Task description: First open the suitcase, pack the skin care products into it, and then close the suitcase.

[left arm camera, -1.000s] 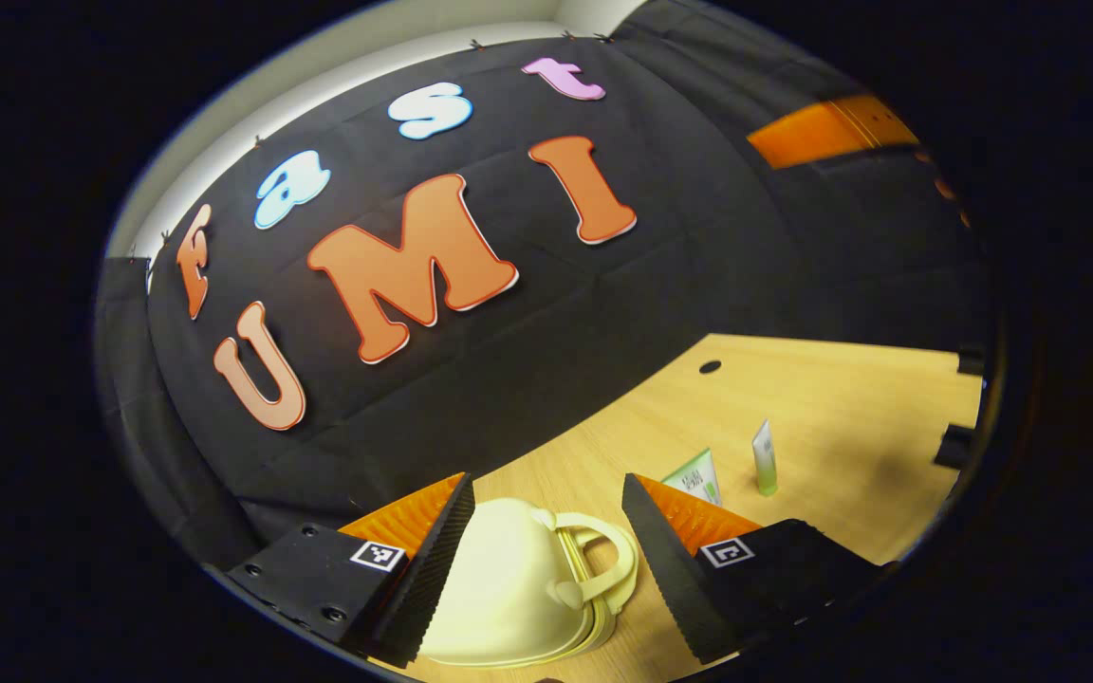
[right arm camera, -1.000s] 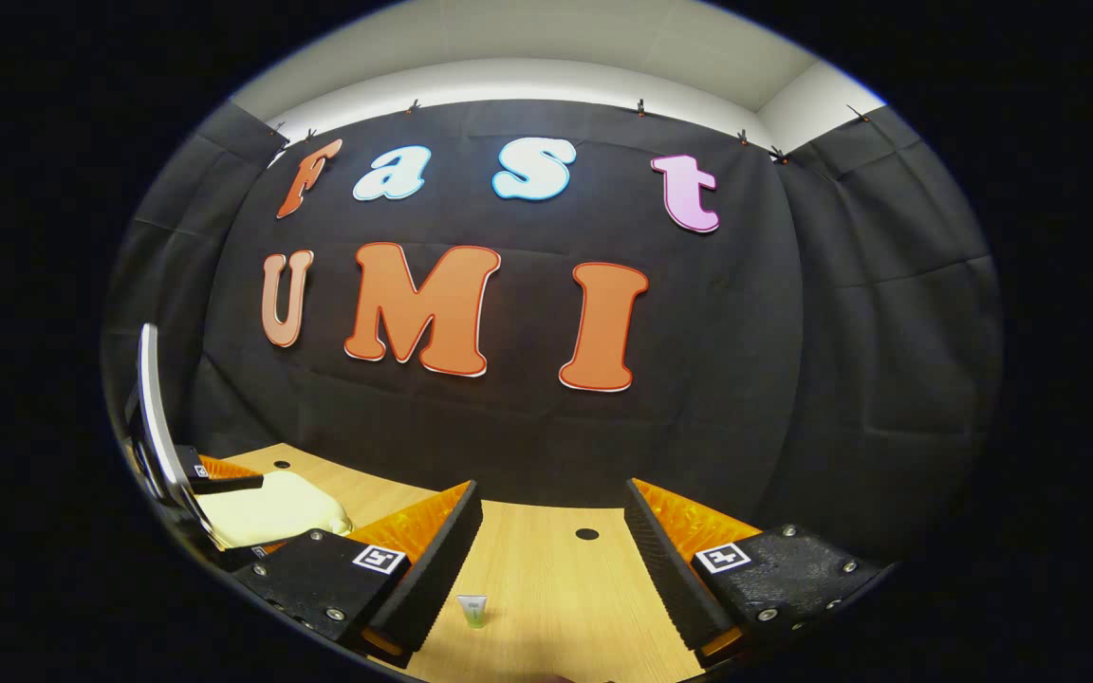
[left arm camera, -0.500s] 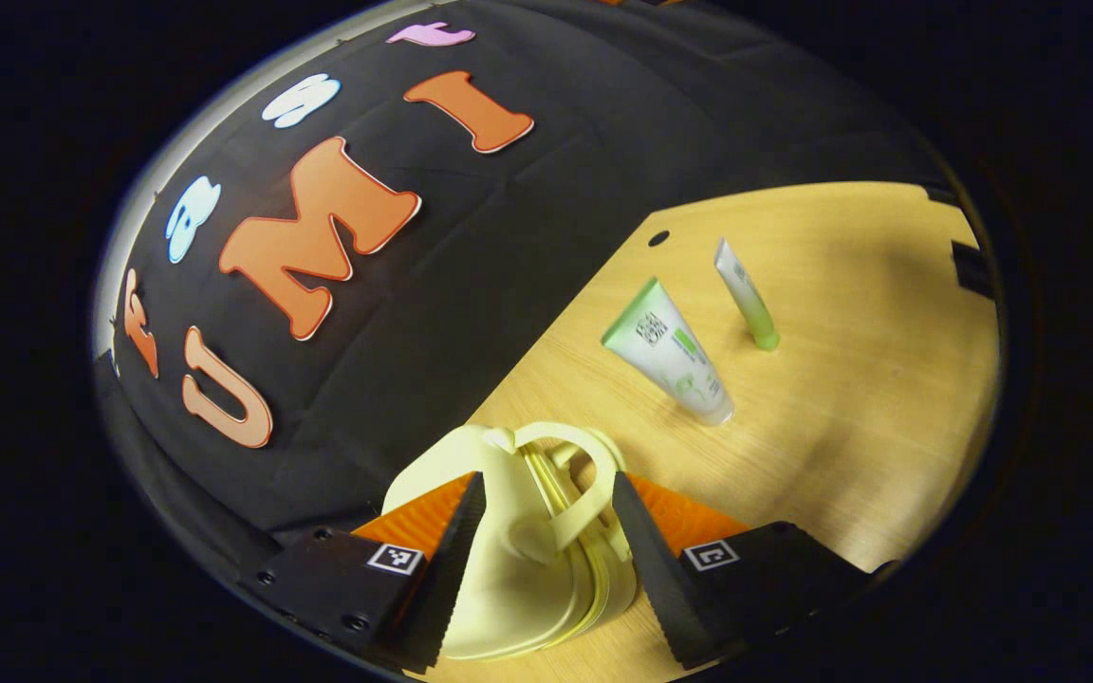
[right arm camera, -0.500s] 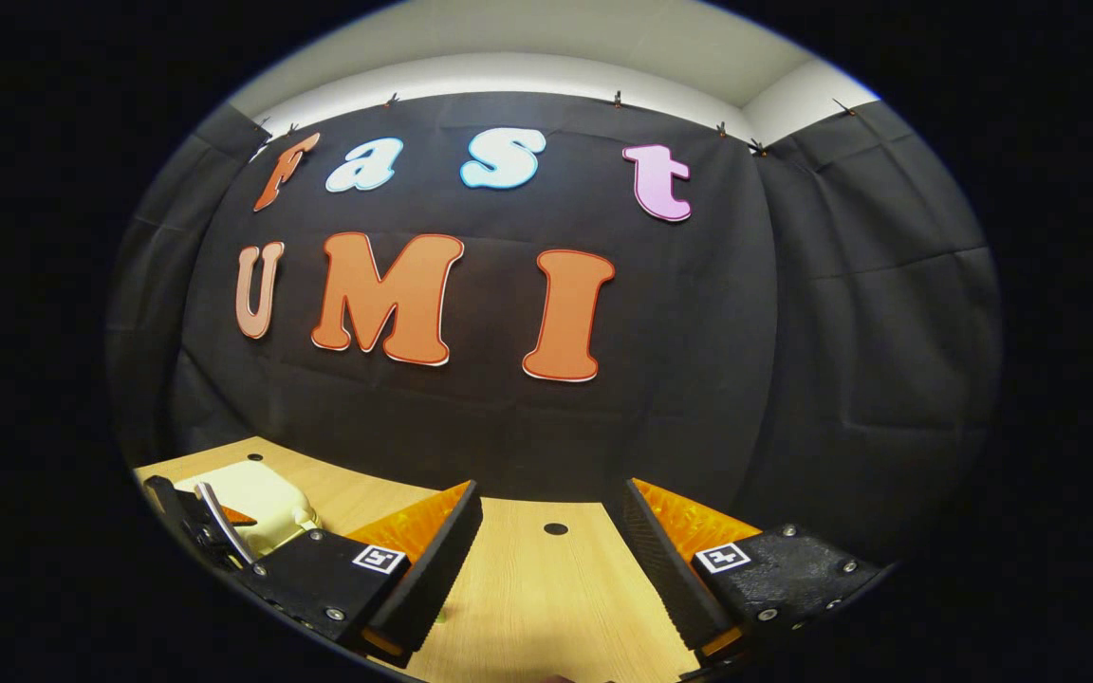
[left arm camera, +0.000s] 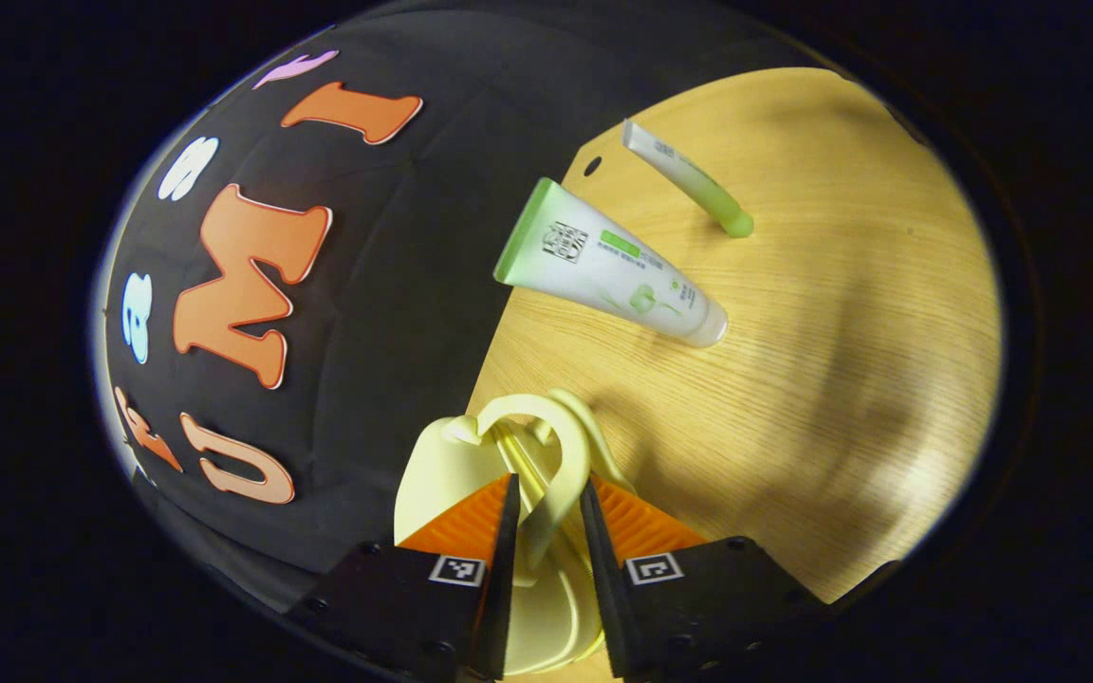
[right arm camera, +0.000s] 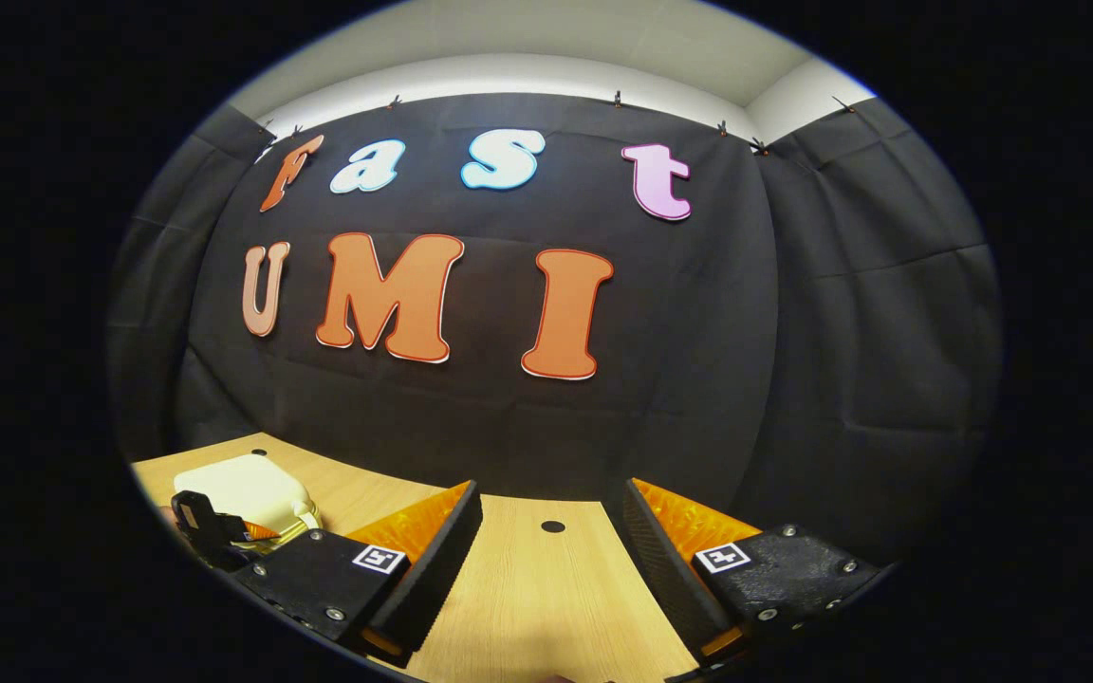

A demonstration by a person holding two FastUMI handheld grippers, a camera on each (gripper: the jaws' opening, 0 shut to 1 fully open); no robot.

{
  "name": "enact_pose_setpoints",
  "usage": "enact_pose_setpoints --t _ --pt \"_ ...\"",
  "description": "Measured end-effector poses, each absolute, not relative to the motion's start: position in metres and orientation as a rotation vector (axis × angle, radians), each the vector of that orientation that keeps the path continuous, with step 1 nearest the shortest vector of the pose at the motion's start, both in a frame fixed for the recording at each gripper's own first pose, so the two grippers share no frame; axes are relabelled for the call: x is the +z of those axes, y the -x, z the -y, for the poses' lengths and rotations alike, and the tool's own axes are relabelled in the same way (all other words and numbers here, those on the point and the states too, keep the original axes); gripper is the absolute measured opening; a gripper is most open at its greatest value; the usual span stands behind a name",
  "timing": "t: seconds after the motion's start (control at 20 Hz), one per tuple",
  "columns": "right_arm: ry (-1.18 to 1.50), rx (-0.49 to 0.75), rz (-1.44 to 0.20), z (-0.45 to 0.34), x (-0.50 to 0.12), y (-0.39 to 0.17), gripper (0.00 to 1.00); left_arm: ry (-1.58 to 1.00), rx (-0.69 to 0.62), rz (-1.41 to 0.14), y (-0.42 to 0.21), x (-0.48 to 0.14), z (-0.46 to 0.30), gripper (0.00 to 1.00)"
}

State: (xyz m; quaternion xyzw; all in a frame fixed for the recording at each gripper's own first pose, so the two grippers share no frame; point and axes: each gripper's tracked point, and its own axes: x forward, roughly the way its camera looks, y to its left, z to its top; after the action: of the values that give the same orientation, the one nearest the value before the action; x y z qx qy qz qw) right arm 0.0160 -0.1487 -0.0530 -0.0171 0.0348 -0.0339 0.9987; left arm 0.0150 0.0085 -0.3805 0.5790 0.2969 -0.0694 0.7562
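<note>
Your pale yellow suitcase (left arm camera: 471,474) sits at the bottom centre of the left gripper view, lid down, with its looped handle (left arm camera: 546,455) running up between the fingers of your left gripper (left arm camera: 546,531). Those fingers have closed in on the handle from both sides and appear to pinch it. Above, in the upper middle, a wide white-and-green tube (left arm camera: 608,270) stands on the wooden table (left arm camera: 841,360), a slim green tube (left arm camera: 689,180) just beyond it. In the right gripper view your right gripper (right arm camera: 551,560) is spread wide over bare table, holding nothing, the suitcase at lower left.
</note>
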Motion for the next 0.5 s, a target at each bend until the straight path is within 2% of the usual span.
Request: enact_pose_setpoints --t 0.05,0.1,0.15,0.25,0.5 --pt "0.038 -0.064 -0.07 0.151 -0.054 -0.015 0.96 -1.275 -0.146 -0.65 -0.014 -0.379 -0.005 0.25" --pt "0.04 -0.056 -0.071 0.152 -0.054 -0.014 0.95 -1.289 -0.125 -0.636 -0.015 -0.375 -0.007 0.22" --pt "0.04 -0.048 -0.074 0.153 -0.056 -0.014 0.95 -1.283 -0.125 -0.613 -0.016 -0.368 -0.004 0.1" --pt "0.037 -0.024 -0.081 0.155 -0.061 -0.013 0.95 -1.223 -0.103 -0.617 -0.014 -0.359 -0.01 0.09" --pt "0.026 0.002 -0.104 0.145 -0.068 -0.017 0.96 -1.025 0.029 -0.515 -0.017 -0.273 -0.028 0.06"
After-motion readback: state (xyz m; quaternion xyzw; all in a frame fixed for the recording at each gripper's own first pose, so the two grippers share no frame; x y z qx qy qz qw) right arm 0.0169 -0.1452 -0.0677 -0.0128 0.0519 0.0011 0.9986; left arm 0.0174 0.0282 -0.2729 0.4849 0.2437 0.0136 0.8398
